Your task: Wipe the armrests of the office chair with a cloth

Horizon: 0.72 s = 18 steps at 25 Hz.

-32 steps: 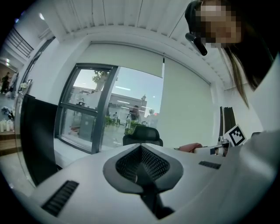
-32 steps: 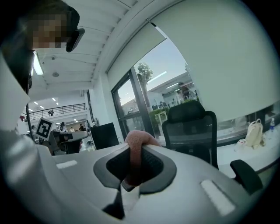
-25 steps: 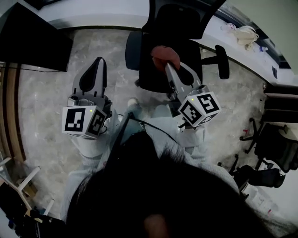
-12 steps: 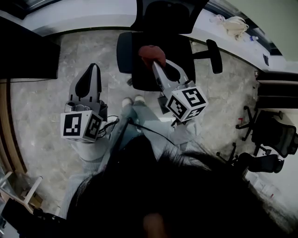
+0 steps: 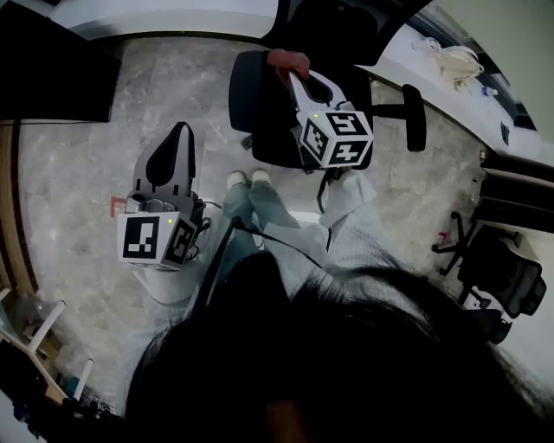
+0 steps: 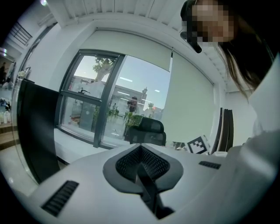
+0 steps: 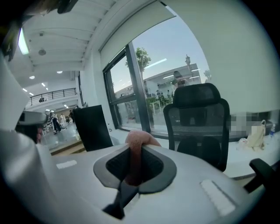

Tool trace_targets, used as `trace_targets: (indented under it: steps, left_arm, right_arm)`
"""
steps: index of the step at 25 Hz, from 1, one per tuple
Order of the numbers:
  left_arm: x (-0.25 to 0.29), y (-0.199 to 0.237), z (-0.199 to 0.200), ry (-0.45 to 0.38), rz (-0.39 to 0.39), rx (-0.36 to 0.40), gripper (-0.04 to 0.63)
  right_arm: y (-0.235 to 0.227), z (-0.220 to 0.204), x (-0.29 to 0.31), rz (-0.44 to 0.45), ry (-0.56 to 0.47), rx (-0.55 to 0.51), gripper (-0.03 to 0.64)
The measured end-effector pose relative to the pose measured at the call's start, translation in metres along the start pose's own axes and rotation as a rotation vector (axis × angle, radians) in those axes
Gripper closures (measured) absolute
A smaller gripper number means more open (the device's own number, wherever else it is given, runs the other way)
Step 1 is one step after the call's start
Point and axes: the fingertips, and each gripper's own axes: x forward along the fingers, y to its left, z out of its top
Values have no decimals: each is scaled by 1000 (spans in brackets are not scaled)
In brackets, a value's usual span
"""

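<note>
The black office chair [image 5: 275, 121] stands ahead of me, with its left armrest [image 5: 244, 90] and its right armrest [image 5: 414, 116] out to the sides. My right gripper [image 5: 293, 74] reaches over the seat toward the backrest, shut on a reddish-brown cloth [image 5: 288, 61]. In the right gripper view the cloth [image 7: 134, 153] is pinched between the jaws, the chair [image 7: 199, 124] is close ahead, and one armrest [image 7: 263, 172] sits at the lower right. My left gripper [image 5: 183, 131] hangs over the floor left of the chair, shut and empty. In its own view the left gripper [image 6: 141, 152] points at the window.
A black panel [image 5: 54, 74] stands at the upper left beside a white ledge [image 5: 164, 17]. A pale bag [image 5: 455, 60] lies on the counter at the upper right. Another chair [image 5: 502, 270] stands at the right. The person's legs and shoes [image 5: 247, 180] are just before the chair.
My right gripper has carried the cloth up and forward, from over the seat to near the backrest's left side. The left gripper has barely moved.
</note>
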Motion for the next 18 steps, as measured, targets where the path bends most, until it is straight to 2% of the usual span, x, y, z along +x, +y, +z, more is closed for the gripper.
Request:
trace_targets:
  steps: [5, 10, 15, 18]
  left_arm:
    - [-16, 28, -22, 70, 84, 8, 592]
    - [-34, 58, -37, 101, 161, -15, 592]
    - [-38, 71, -44, 85, 184, -55, 592]
    - [-34, 73, -48, 86, 176, -53, 592]
  right_arm:
    - [-26, -30, 99, -54, 109, -119, 589]
    - [-23, -73, 173, -67, 260, -228, 589]
    - [-8, -133, 196, -13, 483, -286, 589]
    - [4, -150, 189, 32, 526, -309, 589]
